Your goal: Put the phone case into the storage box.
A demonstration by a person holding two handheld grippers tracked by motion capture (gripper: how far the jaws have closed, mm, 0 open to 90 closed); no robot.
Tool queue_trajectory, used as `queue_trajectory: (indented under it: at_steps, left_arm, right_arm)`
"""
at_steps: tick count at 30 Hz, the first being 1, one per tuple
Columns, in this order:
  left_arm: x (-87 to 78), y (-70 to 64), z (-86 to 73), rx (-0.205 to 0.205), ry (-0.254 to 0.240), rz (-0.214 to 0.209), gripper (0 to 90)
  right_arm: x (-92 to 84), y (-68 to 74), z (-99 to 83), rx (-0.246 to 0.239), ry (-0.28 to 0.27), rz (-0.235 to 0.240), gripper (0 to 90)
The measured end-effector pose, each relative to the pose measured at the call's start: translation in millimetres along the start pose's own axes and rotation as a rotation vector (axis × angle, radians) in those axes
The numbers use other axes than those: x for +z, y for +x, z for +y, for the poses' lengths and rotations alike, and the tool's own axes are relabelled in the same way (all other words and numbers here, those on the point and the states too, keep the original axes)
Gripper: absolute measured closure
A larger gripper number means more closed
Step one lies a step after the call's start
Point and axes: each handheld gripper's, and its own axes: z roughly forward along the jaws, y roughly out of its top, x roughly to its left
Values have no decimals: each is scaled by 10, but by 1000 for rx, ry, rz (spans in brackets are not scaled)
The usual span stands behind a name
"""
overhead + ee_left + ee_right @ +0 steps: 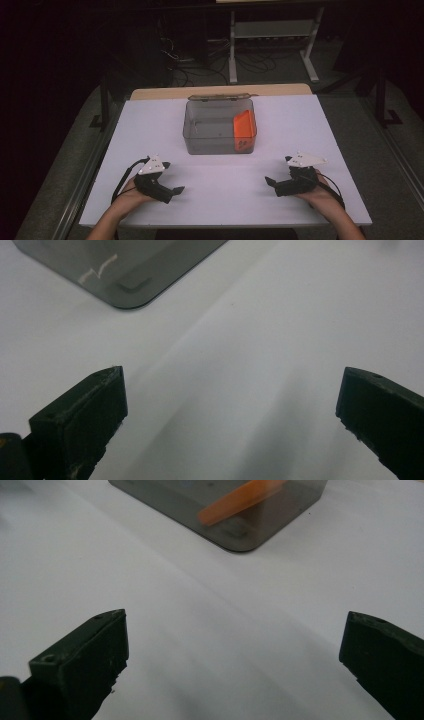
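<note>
The white table [150, 125] carried a smoky clear bin [210, 142] ahead of and between both tools, well apart from each. Inside it an orange piece [244, 129] leaned tilted against the wall nearer the right gripper [281, 176]. That gripper and the left gripper [171, 178] rested low near the table's front edge, jaws spread wide, holding nothing. The work looked unstarted; the next move likely called for reaching forward over the bin's rim toward the piece.
</note>
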Motion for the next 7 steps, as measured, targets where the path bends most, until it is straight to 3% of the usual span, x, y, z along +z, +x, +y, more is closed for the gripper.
queue_trajectory:
  at_steps: [7]
  left_arm:
    - [7, -9, -3, 4, 7, 3, 0]
  right_arm:
    - [1, 2, -3, 0, 4, 0, 0]
